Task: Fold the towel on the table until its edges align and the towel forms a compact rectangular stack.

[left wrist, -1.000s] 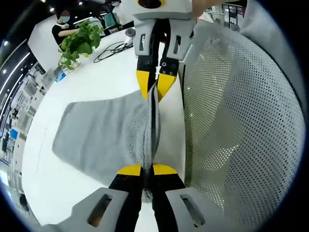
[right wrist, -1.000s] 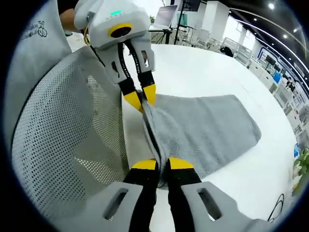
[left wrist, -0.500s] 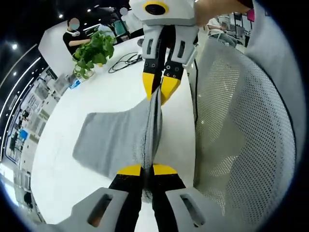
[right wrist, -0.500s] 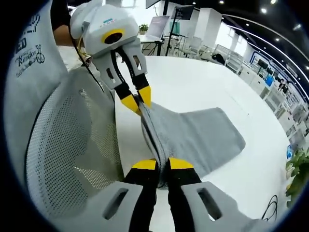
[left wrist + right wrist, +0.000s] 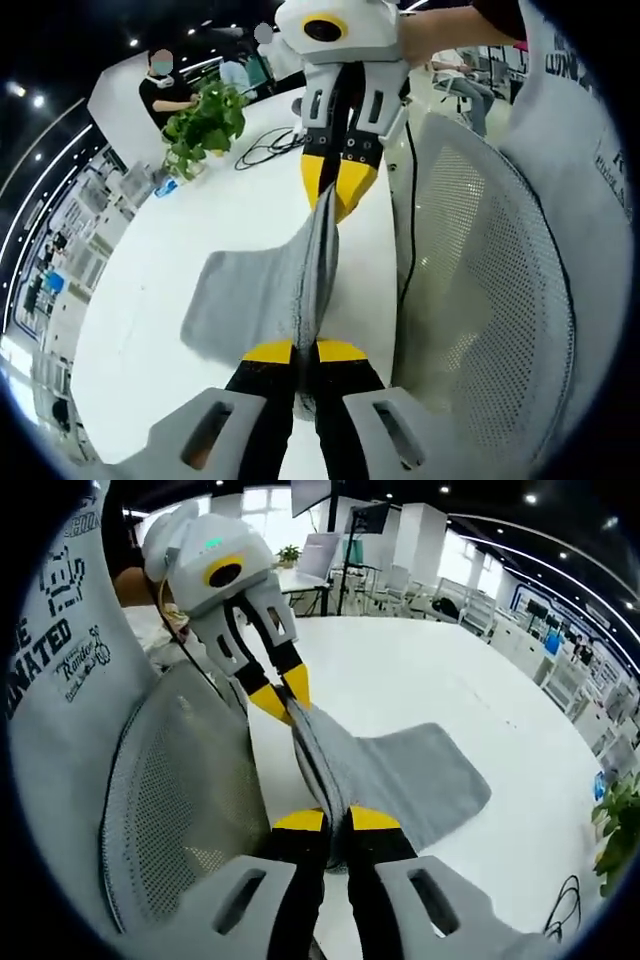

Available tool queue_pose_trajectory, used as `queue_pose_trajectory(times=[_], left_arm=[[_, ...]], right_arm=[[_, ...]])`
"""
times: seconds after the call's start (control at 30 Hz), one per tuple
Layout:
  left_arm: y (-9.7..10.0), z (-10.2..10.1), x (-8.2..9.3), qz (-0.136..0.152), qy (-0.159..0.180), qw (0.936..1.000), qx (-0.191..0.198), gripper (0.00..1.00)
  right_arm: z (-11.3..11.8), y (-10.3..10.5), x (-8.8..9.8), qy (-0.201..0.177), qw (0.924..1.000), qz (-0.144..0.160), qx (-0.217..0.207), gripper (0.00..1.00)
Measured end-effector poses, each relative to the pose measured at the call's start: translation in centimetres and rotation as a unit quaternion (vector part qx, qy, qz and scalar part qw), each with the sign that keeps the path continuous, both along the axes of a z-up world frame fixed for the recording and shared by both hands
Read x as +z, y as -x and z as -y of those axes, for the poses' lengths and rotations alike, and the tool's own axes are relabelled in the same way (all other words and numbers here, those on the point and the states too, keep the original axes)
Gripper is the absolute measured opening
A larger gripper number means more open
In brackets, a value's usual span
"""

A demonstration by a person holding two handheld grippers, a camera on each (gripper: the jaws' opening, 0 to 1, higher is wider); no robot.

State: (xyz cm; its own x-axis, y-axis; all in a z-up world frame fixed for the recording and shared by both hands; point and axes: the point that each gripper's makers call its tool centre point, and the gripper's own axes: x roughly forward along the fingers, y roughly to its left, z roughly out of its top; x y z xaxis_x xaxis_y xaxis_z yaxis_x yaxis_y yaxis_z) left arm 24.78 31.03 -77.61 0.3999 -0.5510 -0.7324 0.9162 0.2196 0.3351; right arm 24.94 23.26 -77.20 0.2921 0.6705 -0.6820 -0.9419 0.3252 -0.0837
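Left gripper view shows the grey terry-cloth towel [image 5: 255, 295] lifted along one edge near the table's near edge, that edge stretched taut between the two hand-held grippers while the rest of the cloth slopes down and lies spread on the white round-edged table [image 5: 150, 270]. The left hand-held gripper [image 5: 305, 352] has its yellow-tipped jaws pressed together on one end of the raised edge, and the right hand-held gripper [image 5: 335, 190], coming in from the top of this view, pinches the other end. Right gripper view shows the same hold from the other side: the right hand-held gripper [image 5: 336, 820] is clamped on the towel [image 5: 400, 780] and the left hand-held gripper [image 5: 280, 695] grips the far end. Just beside the table's near edge stands a grey mesh-backed office chair [image 5: 480, 300]. Toward the table's far edge sit a green leafy potted plant [image 5: 205, 120] and a coiled black cable [image 5: 265, 150].
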Motion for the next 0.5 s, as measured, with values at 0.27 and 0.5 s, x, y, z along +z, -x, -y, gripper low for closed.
queue_pose_trajectory(times=[0.27, 0.5], left_arm=[[0.5, -0.1, 1.6, -0.001, 0.021, 0.9998, 0.007, 0.05], [0.0, -0.1, 2.2, -0.015, 0.047, 0.9986, 0.018, 0.05]], right_arm=[[0.0, 1.1, 1.5, -0.025, 0.9994, -0.023, -0.009, 0.04], [0.0, 0.1, 2.6, -0.049, 0.9979, -0.036, -0.022, 0.04]])
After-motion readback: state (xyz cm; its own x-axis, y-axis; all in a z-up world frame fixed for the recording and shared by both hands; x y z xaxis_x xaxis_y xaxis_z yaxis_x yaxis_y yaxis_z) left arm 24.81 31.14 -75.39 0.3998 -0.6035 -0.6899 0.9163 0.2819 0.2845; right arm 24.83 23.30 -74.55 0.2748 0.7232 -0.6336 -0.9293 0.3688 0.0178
